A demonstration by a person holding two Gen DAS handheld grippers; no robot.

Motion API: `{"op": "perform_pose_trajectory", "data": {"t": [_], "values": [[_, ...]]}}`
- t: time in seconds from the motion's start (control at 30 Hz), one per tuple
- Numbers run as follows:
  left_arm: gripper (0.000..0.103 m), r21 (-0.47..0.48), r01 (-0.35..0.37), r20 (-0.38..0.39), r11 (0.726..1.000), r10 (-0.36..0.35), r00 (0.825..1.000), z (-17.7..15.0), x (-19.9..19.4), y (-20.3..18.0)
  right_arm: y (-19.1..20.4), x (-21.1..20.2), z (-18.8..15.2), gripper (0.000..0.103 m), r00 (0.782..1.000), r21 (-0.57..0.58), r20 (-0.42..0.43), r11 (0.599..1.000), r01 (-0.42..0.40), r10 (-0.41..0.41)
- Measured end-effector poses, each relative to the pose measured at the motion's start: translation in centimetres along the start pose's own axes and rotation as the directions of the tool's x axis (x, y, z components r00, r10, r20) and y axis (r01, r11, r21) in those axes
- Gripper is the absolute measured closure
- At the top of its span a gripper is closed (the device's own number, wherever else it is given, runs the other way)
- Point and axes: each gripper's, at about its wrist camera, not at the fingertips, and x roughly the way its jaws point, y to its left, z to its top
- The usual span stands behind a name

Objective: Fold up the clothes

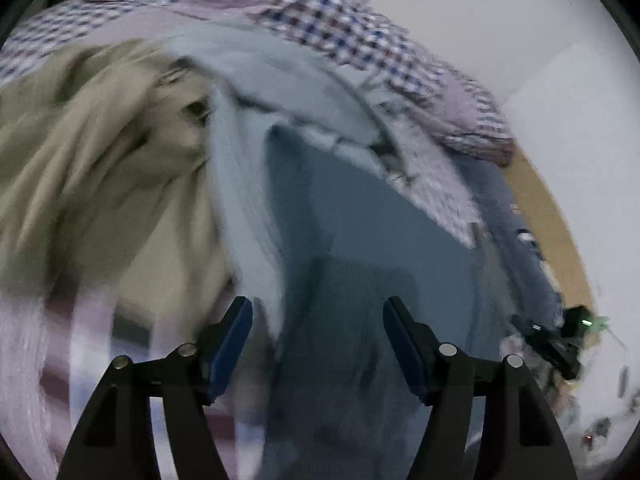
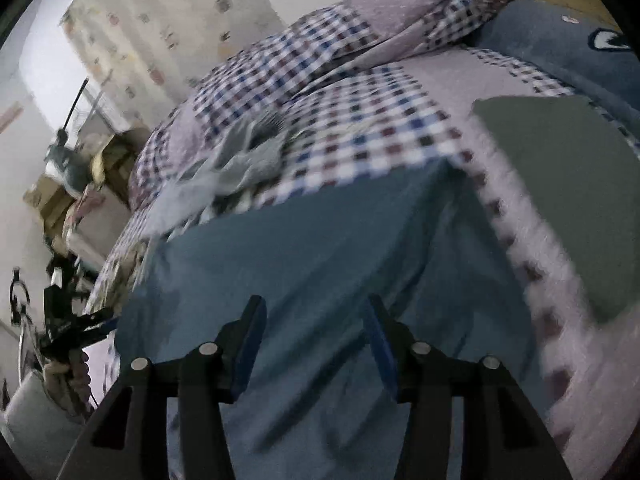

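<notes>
Several garments lie on the checked bedspread, and we take the blue one as the piece in hand. This blue garment is spread fairly flat, filling the lower middle of the right wrist view, with soft creases and a straight top edge; we cannot tell whether that edge is a fold or a hem. At about two o'clock from it, apart across a strip of bedspread, lies a grey-green piece with squared edges that reads to us as already folded. At about ten o'clock a pale grey-blue garment lies crumpled. The left wrist view is blurred by motion, but there we see a beige garment bunched at nine o'clock and the pale one beside it, both unfolded.

Both tongs are released. The right gripper hovers over the blue garment with its jaws spread and nothing between them; the left gripper hangs likewise, jaws apart over blue cloth.

Our judgement: the job is partway. One piece looks done, at least two loose ones are left, and the blue garment would fit either being laid out for folding or sitting between folds.

Beyond the bed, a pillow and a blue plush toy lie near twelve and one o'clock.
</notes>
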Motion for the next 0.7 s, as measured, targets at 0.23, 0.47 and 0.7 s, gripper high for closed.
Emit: {"op": "perform_pose_trajectory", "data": {"t": [0.23, 0.47, 0.7], "values": [[0.031, -0.233, -0.009, 0.135, 0.972, 0.041, 0.990, -8.9, -5.1, 2.6, 3.9, -1.8, -6.6, 0.047, 0.998, -0.021, 0.063, 1.000, -0.001, 0.002], [0.031, -0.427, 0.039, 0.197, 0.903, 0.051, 0.979, -13.8, -6.3, 4.2, 6.4, -4.2, -12.0, 0.046, 0.989, -0.004, 0.144, 1.000, -0.029, 0.029], [0.027, -0.496, 0.165, 0.263, 0.852, -0.034, 0.964, -17.8, -5.3, 4.5, 6.9, -6.5, -14.3, 0.027, 0.971, 0.051, 0.236, 0.998, 0.022, -0.034]]}}
